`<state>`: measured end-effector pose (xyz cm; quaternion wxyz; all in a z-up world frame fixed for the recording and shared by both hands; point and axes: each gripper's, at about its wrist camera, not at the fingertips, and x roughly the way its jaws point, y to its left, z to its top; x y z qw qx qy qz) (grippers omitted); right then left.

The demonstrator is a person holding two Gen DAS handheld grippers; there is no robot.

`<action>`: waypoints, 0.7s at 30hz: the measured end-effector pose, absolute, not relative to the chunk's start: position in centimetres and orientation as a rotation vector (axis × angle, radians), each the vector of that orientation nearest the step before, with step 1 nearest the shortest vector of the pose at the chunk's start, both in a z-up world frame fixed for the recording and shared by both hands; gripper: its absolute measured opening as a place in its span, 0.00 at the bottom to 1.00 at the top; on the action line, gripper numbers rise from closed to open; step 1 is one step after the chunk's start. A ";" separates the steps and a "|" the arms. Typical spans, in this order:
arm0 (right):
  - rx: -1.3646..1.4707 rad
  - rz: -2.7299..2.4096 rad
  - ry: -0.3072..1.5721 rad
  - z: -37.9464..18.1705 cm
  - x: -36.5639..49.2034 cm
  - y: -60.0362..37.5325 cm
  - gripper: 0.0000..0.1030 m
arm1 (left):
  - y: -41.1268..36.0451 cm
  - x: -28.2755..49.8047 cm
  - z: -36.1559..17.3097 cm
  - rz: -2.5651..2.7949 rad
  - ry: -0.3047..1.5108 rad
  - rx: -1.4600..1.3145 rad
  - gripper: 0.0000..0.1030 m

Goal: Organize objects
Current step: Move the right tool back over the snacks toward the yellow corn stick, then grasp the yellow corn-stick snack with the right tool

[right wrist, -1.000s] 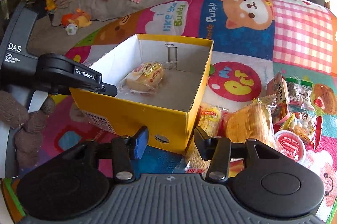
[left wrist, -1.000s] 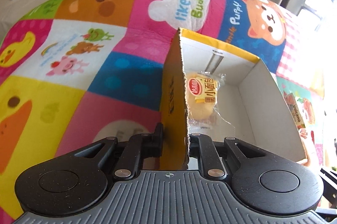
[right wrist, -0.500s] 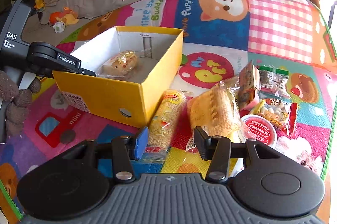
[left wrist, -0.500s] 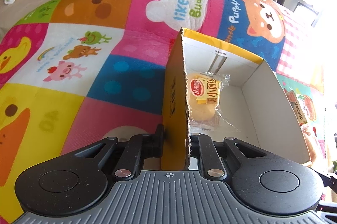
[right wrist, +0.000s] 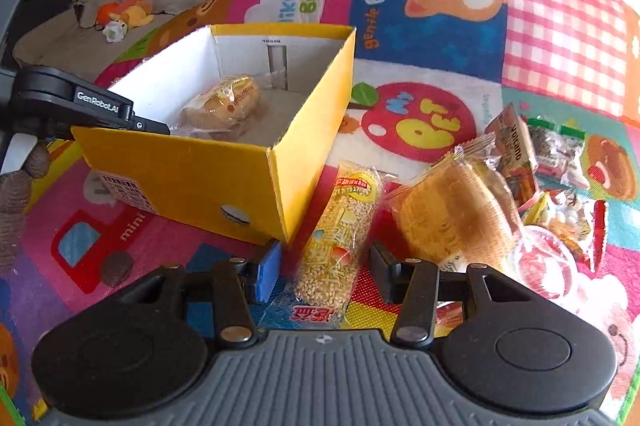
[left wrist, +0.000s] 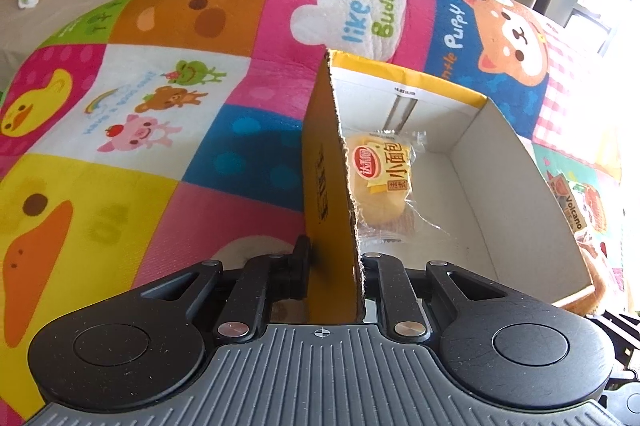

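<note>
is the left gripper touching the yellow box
Touching. The left wrist view shows the left gripper shut on the yellow box, one finger pressed against each face of its side wall.

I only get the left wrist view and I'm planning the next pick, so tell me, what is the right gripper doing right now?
Observer: The right gripper is open, its fingers either side of a long grain-bar packet on the mat.
Operator: Where is that packet relative to my box?
Observer: Just off the yellow box, by its near corner.
Operator: Other snacks out there?
Observer: Yes, a wrapped bread lies right of the packet, with smaller packets behind it.
</note>
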<state>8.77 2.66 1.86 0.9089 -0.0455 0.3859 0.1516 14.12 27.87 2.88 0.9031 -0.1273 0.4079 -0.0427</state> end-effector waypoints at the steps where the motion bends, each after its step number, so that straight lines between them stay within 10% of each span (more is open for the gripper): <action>1: -0.105 0.314 0.781 1.8 8.9 2.8 0.48 | 27.9 14.1 2.9 -0.089 0.845 -0.268 0.17; 21: -0.005 0.336 0.724 11.0 -0.6 -2.6 0.06 | 28.0 14.2 2.7 -0.107 0.825 -0.257 0.16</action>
